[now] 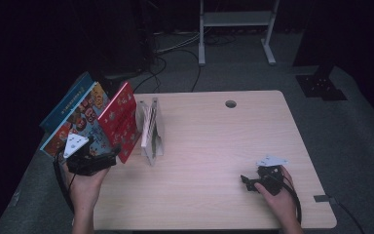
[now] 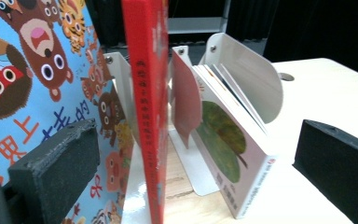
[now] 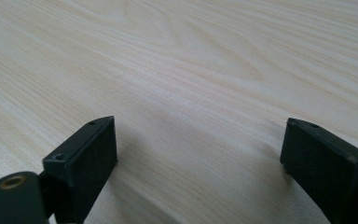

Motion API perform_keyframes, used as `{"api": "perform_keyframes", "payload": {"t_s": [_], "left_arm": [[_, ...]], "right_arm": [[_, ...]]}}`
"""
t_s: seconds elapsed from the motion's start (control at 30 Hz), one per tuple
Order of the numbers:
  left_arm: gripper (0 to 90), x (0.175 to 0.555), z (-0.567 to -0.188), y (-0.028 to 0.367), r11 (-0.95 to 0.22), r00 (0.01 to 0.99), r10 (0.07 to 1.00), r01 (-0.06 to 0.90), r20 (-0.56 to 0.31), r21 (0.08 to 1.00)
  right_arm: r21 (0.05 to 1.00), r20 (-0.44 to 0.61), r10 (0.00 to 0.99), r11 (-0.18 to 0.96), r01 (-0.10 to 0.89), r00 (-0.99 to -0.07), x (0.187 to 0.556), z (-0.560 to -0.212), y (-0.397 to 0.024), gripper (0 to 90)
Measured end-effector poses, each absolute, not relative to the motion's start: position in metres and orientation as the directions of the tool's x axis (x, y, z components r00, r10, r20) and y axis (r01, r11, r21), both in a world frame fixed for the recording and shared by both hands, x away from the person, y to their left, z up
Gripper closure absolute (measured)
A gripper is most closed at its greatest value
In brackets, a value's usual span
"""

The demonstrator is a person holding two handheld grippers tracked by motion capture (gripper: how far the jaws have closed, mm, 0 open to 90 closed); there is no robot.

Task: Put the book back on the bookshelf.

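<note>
Several picture books stand in a white metal book rack (image 1: 157,134) at the table's left edge. A blue animal book (image 1: 80,119) leans outward on the left, with a red book (image 1: 121,122) beside it and a white book (image 1: 147,127) further right. My left gripper (image 1: 111,158) is at the books' near edge, open. In the left gripper view the red book's spine (image 2: 147,93) and the white book with a green leaf (image 2: 223,140) stand between the wide jaws (image 2: 196,161), touching neither pad. My right gripper (image 1: 246,181) is open low over bare tabletop (image 3: 191,70), its jaws (image 3: 198,149) holding nothing.
The light wooden table (image 1: 214,146) has a cable hole (image 1: 231,104) near its far edge. A white frame (image 1: 236,29) and cables lie on the floor beyond. A curved white divider (image 2: 256,79) rises behind the white book.
</note>
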State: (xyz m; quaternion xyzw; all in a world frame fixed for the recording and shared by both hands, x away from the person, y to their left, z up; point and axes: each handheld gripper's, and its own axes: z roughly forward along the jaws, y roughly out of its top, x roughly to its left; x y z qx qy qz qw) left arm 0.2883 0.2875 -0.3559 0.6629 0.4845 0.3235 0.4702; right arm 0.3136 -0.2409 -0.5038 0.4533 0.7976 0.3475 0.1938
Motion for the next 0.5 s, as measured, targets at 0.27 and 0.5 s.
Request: {"api": "perform_keyframes", "payload": {"t_s": [0.27,0.5], "left_arm": [[0.0,0.2804,-0.358,0.288,-0.089,0.328,0.944,0.339,-0.029,0.937],[0.0,0.2788,-0.3573,0.2887,-0.08,0.331,0.943,0.334,-0.037,0.939]], "right_arm": [[0.73,0.006,0.858,0.348,0.588,-0.514,0.3136,-0.5039,-0.2409,9.9],[0.73,0.006,0.858,0.347,0.589,-0.514,0.3136,-0.5038,-0.2409,9.8]]}}
